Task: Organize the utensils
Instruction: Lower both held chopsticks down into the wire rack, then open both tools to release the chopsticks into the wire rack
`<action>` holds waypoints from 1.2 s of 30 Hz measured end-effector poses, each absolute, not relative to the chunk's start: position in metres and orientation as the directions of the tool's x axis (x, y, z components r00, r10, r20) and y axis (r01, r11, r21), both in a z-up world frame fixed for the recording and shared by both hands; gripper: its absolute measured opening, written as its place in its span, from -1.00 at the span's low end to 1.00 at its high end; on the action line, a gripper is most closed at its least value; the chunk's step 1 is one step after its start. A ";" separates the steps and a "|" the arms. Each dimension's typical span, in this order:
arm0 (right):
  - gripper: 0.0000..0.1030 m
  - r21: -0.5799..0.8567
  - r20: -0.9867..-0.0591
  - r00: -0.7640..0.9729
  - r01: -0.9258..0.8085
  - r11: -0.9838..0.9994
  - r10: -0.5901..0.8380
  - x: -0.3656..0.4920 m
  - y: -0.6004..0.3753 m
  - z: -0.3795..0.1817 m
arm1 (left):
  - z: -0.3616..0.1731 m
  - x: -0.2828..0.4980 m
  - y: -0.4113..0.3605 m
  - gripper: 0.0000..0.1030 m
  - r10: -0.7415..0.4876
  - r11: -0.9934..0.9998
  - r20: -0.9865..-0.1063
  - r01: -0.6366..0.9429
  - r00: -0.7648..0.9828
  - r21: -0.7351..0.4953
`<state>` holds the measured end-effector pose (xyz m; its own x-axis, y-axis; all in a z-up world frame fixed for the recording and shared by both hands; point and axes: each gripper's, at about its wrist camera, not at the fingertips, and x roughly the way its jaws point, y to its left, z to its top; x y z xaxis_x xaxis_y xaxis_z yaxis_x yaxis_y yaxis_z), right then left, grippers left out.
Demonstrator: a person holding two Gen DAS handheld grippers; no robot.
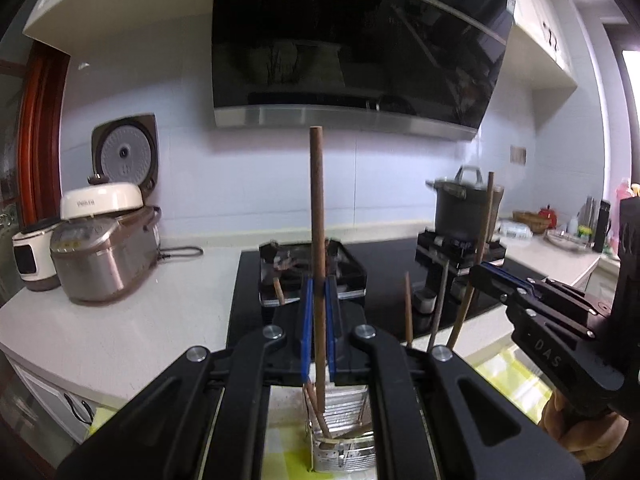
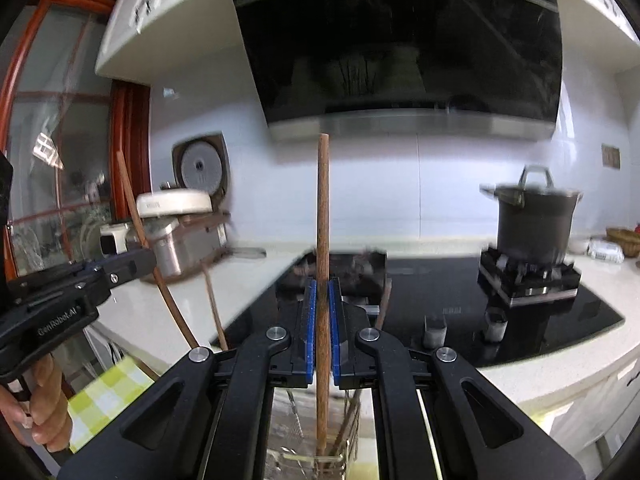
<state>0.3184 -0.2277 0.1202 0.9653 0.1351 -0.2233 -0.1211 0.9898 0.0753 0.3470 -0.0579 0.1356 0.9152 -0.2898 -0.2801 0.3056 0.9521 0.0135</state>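
Left wrist: both grippers' blue-padded fingers each clamping one slim round wooden chopstick

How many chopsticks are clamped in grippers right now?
2: one chopstick upright in the left gripper, another in the right gripper. Others stand loose in the metal holder, partly hidden.

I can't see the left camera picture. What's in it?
The left gripper pinches a brown chopstick upright above a metal holder. The right gripper holds another chopstick. Behind are a stove and pot.
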 end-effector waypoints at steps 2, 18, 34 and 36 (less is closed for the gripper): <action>-0.88 0.093 -0.260 0.956 -0.117 0.989 0.137 0.327 -0.231 0.107 | 0.120 0.358 -0.059 -0.88 -0.289 0.952 -0.317 0.306 0.903 0.002; 0.13 0.121 -0.411 0.896 -0.128 0.984 0.167 0.334 -0.225 0.061 | 0.042 0.383 -0.047 -0.28 -0.272 0.959 -0.485 0.274 0.831 -0.069; 0.13 0.209 -0.502 0.843 -0.099 0.973 0.193 0.239 -0.220 0.027 | 0.017 0.282 0.000 0.23 -0.206 0.979 -0.514 0.175 0.833 -0.109; 0.13 0.210 -0.540 0.823 -0.070 0.975 0.175 0.230 -0.218 0.012 | 0.004 0.268 0.000 0.23 -0.200 0.980 -0.535 0.174 0.821 -0.099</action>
<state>0.2296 -0.2179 0.0124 0.8233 0.1749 -0.5399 -0.0695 0.9753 0.2098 0.2676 0.0000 0.0038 0.8206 -0.1998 -0.5354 0.1741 0.9798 -0.0988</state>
